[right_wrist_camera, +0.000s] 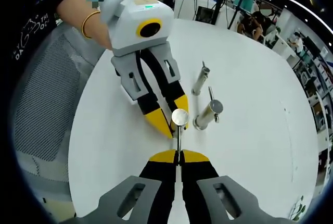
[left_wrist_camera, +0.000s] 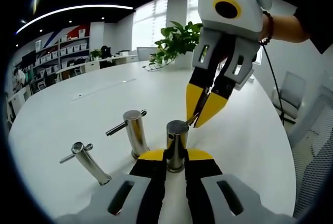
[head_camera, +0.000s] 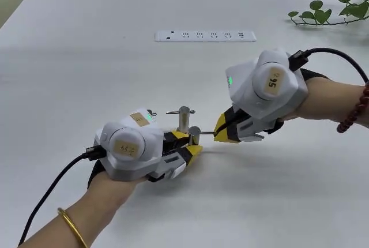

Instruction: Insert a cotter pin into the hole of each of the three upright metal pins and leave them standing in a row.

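Three steel pins stand on the white table [head_camera: 86, 75]. My left gripper [head_camera: 187, 144] is shut on the nearest metal pin [left_wrist_camera: 177, 139], holding it upright between its yellow tips. My right gripper [head_camera: 222, 134] is shut on a thin cotter pin [right_wrist_camera: 178, 139], whose tip meets the top of the held pin [right_wrist_camera: 180, 116]. The middle pin [left_wrist_camera: 136, 132] stands upright with a cotter pin through its head. The far pin [left_wrist_camera: 89, 162] looks tilted in the fisheye left gripper view and also carries a cotter pin. In the head view the middle pin [head_camera: 184, 119] stands just behind the held one.
A white power strip [head_camera: 205, 36] lies at the far middle of the table. Plant leaves [head_camera: 340, 3] reach in at the far right. Black cables trail from both grippers. Bare table surrounds the pins.
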